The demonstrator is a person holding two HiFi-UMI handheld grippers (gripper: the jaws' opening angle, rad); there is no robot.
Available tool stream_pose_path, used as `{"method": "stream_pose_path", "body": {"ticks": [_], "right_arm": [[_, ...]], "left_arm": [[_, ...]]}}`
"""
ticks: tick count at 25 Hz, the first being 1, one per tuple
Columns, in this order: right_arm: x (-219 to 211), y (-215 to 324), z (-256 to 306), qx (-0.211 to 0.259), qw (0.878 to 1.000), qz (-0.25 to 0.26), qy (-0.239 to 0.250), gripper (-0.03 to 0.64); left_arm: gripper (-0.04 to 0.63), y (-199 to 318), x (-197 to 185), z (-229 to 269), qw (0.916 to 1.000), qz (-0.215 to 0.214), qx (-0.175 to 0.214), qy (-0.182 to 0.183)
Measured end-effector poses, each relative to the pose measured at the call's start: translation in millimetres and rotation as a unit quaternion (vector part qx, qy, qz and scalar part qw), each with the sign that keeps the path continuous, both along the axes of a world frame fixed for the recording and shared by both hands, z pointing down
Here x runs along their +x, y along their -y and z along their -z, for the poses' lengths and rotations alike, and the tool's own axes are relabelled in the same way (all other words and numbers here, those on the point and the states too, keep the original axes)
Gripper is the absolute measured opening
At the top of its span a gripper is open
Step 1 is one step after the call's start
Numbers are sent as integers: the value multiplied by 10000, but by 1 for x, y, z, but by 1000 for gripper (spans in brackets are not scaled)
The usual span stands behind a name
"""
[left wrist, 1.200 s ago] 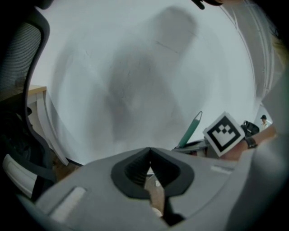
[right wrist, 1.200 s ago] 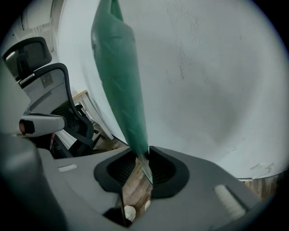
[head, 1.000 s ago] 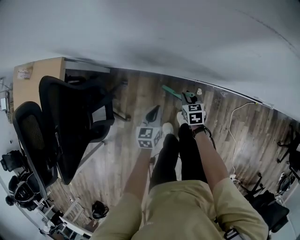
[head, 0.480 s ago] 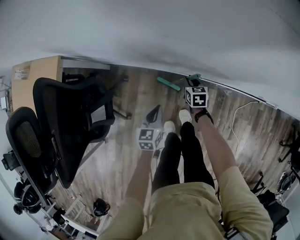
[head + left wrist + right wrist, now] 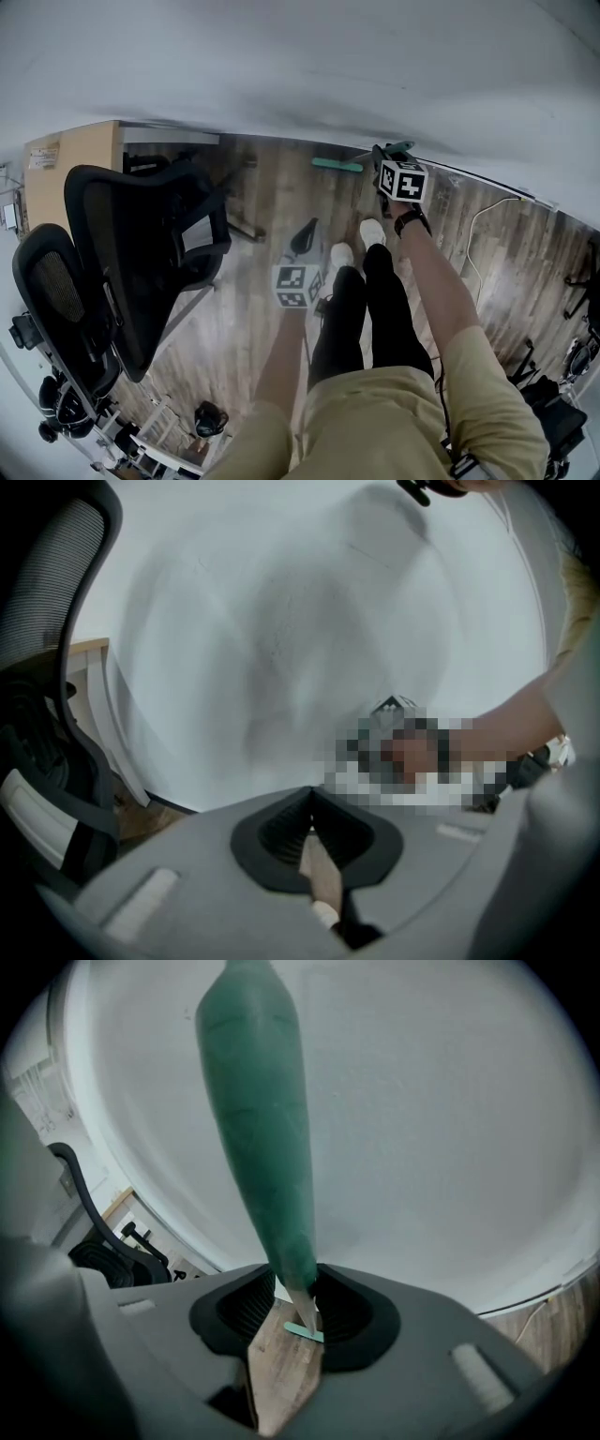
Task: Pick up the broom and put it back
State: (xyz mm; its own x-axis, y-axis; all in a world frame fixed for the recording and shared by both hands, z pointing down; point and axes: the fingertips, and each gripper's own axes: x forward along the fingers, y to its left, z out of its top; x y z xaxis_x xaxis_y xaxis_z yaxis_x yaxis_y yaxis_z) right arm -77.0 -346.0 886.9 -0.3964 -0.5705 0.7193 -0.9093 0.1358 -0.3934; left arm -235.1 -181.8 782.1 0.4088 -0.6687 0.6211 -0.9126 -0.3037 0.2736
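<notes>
Blocked all along the far side by a plain white wall (image 5: 300, 66); no way past it. Crowded on the left by two black mesh office chairs (image 5: 141, 244), with a light wooden counter (image 5: 75, 159) behind them. Open across the brown wood-plank floor (image 5: 253, 309) between those chairs and the person's black-trousered legs (image 5: 361, 309). Narrowed at the wall's foot by the head of a green plastic broom (image 5: 337, 165) resting on the planks. Free to the right of the legs, save for a thin white cable (image 5: 473, 234) trailing over the floor.
</notes>
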Motion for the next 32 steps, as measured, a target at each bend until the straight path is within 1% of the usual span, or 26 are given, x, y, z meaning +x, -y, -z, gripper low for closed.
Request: {"method": "stream_pose_path", "body": {"ticks": [1,2,3,4,7,12,16,20,22,25,27,30,32], "right_arm": [[2,1,-1,1,9999,-97,120,156],[3,4,-1,33,9995,-189,246,230],[3,8,-1,77,9990,-269,346,330],[3,10,-2,107,9986,-323,397,382],[4,7,-6,84,9987,-322,375,399],[13,-3,-16,-54,9986,-356,380,446],[23,-21,-18,-186,9975,-469,486,446],[40,-57,0,-342,9944,-825,556,445],[47,-79,12,-409,9940,-890,490,417],[49,-108,43,-390,9944,-895,405,398],[46,-125,69,-265,9958,-785,401,372],[39,-136,121,133,9978,-487,420,312],[36,-136,161,490,9980,-199,333,249]], "left_arm": [[0,-1,1,-1,10000,-9,-8,4],[0,-1,2,-2,10000,-17,-10,18],[0,0,2,-3,10000,-24,-12,39],[0,0,1,-4,10000,-31,-18,61],[0,-5,2,-8,9999,-49,-74,84],[0,-10,9,-13,9999,-86,-131,72],[0,-9,13,-12,9999,-102,-129,54],[0,-7,18,1,9999,-107,-118,27],[0,-4,22,14,9999,-137,-50,7],[0,1,26,39,9998,-171,74,-25],[0,3,28,61,9997,-160,168,-47],[0,7,30,97,9992,-137,352,-108],[0,11,33,121,9986,-145,492,-151]]}}
